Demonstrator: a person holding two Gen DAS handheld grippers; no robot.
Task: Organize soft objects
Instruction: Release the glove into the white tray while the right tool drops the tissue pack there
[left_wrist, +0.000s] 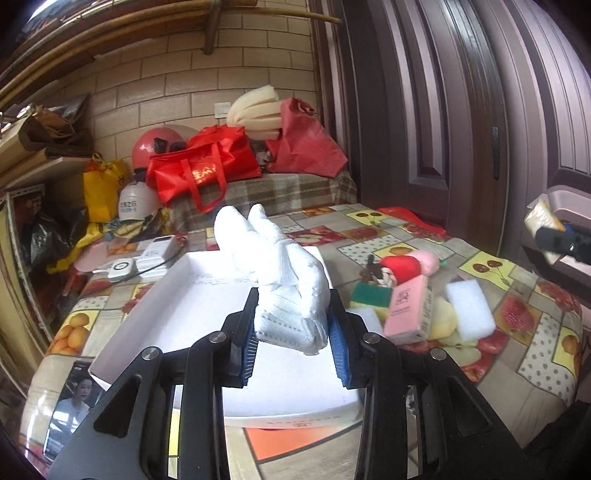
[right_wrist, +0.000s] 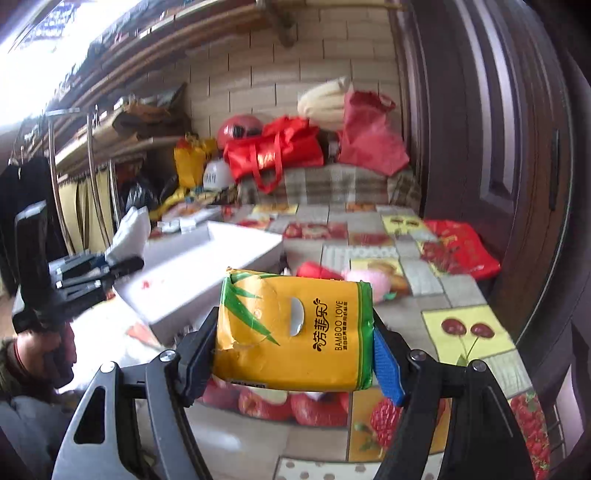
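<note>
My left gripper (left_wrist: 291, 325) is shut on a white knitted glove (left_wrist: 284, 273), held above the white shallow box (left_wrist: 162, 306) on the table. My right gripper (right_wrist: 295, 347) is shut on a yellow pack of bamboo tissues (right_wrist: 291, 328), lifted off the fruit-patterned tablecloth (right_wrist: 465, 325). On the table to the right of the box lie a pink pack (left_wrist: 408, 310), white sponges (left_wrist: 469, 306), a green and yellow scouring sponge (left_wrist: 369, 295), a red plush toy (left_wrist: 400, 267) and a pink plush ball (left_wrist: 428, 258). The left gripper with the glove (right_wrist: 125, 236) appears at the left of the right wrist view.
A phone (left_wrist: 70, 402) lies at the table's near left corner, small white devices (left_wrist: 147, 258) behind the box. Red bags (left_wrist: 203, 166), helmets and a yellow bag (left_wrist: 99, 188) crowd the bench at the back. A dark wooden door (left_wrist: 480, 110) stands on the right. A red plastic bag (right_wrist: 454, 247) lies by the table's right edge.
</note>
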